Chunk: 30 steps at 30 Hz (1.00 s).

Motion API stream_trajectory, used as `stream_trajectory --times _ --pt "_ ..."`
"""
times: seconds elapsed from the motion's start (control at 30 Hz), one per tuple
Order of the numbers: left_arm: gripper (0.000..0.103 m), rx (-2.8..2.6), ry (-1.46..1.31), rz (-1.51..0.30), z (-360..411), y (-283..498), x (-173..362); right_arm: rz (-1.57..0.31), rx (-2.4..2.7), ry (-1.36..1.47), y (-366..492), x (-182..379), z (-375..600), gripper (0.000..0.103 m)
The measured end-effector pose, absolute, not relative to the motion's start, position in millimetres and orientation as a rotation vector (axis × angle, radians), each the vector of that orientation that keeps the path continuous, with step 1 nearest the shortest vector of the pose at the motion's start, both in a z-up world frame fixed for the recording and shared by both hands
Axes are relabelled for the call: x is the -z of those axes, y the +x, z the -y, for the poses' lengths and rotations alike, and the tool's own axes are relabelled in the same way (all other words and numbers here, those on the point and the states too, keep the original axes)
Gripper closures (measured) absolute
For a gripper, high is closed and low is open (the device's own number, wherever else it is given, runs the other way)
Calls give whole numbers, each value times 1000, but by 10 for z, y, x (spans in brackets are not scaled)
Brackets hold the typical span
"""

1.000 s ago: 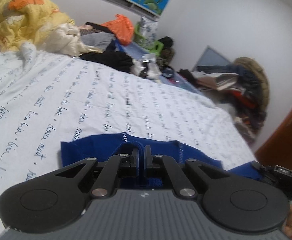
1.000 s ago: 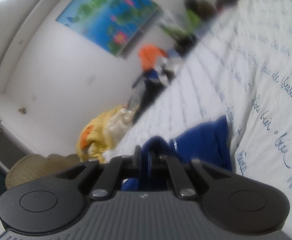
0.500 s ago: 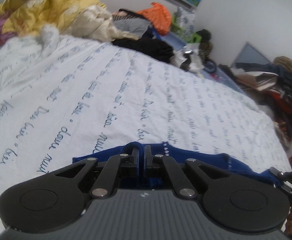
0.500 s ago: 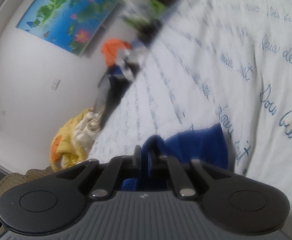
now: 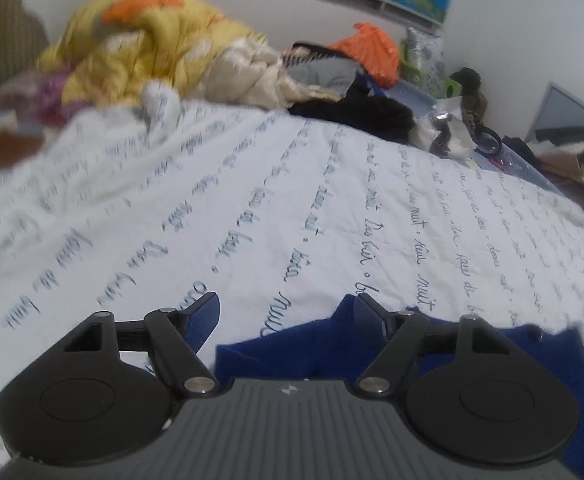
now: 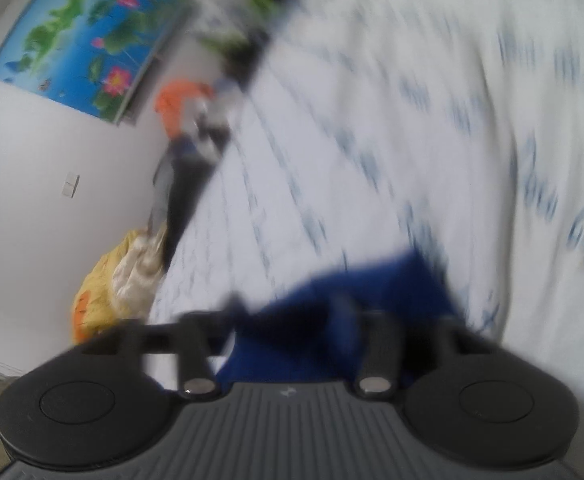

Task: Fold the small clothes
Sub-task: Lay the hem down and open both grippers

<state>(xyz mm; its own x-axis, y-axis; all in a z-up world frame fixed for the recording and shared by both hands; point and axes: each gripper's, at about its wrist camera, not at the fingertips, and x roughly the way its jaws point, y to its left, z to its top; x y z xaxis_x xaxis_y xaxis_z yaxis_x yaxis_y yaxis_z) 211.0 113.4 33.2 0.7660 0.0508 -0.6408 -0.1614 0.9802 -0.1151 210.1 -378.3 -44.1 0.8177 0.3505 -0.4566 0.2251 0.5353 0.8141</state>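
Observation:
A small dark blue garment (image 5: 504, 364) lies on the white bedsheet with blue script (image 5: 275, 200). My left gripper (image 5: 285, 312) is open, its fingers spread just above the garment's near edge, with nothing between them. In the blurred right wrist view the same blue garment (image 6: 372, 300) lies under my right gripper (image 6: 292, 312), which is also open and holds nothing. Part of the garment is hidden behind both gripper bodies.
A heap of yellow and cream bedding (image 5: 151, 60) sits at the bed's far left. Black, grey and orange clothes (image 5: 356, 92) lie along the far edge. A lotus picture (image 6: 83, 40) hangs on the wall. Clutter (image 5: 564, 148) is at the right.
Both grippers were shut on the blue garment; now both have opened and let it go onto the sheet. Both cameras have swung, the right one fast.

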Motion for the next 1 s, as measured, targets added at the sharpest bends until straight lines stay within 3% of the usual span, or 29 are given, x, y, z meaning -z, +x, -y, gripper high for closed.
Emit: stream_trajectory --times 0.13,0.37,0.5,0.63,0.83,1.0 --pt "21 -65 -25 -646 -814 1972 -322 -531 -137 815 2017 156 3582 16" --pt "22 -151 174 -748 -614 2147 118 -772 -150 472 2261 223 2982 17" --pt "23 -186 112 -733 -849 1980 57 -740 -18 194 2130 110 2779 16" --pt "17 -125 66 -703 -780 1661 -71 -646 -97 10 1779 -17 2464 16" --pt "12 -71 53 -720 -462 1292 99 -647 -173 -149 1273 157 2077 15" --pt "10 -75 32 -740 -429 1166 320 -610 -105 -136 1108 279 2161 5"
